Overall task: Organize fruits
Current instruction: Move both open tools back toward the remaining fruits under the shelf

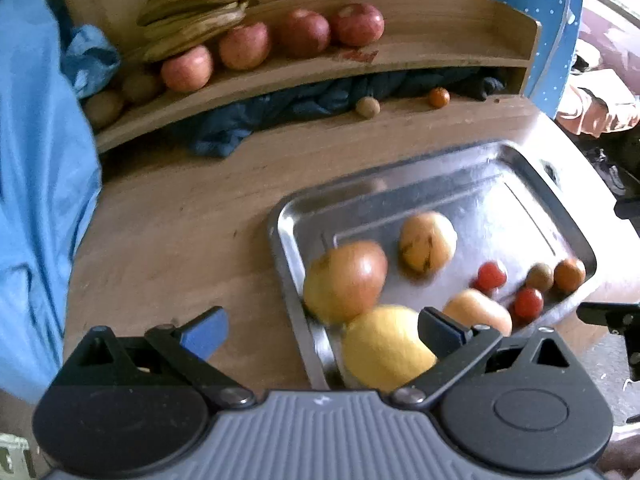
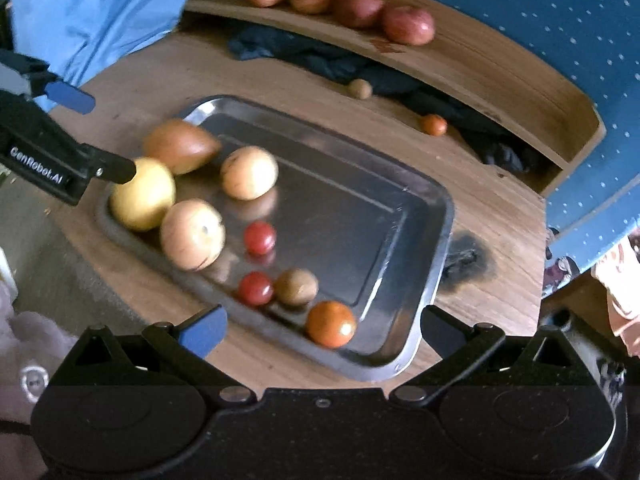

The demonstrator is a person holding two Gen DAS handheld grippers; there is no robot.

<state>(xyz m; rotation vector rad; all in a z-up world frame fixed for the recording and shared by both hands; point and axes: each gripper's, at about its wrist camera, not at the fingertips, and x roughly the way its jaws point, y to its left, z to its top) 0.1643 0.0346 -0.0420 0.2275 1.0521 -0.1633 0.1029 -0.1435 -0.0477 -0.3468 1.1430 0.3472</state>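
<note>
While the left tool hangs spread wide at the yellow fruit in the steel tray's near corner (one finger seems to touch it), the right tool gapes empty over an orange tomato; apples line the shelf.

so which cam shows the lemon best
The right wrist view: the lemon shows nearly whole at the tray's corner, only the left gripper's finger tip crossing it. In the left wrist view it is blurred and partly hidden behind that gripper's finger and body.
</note>
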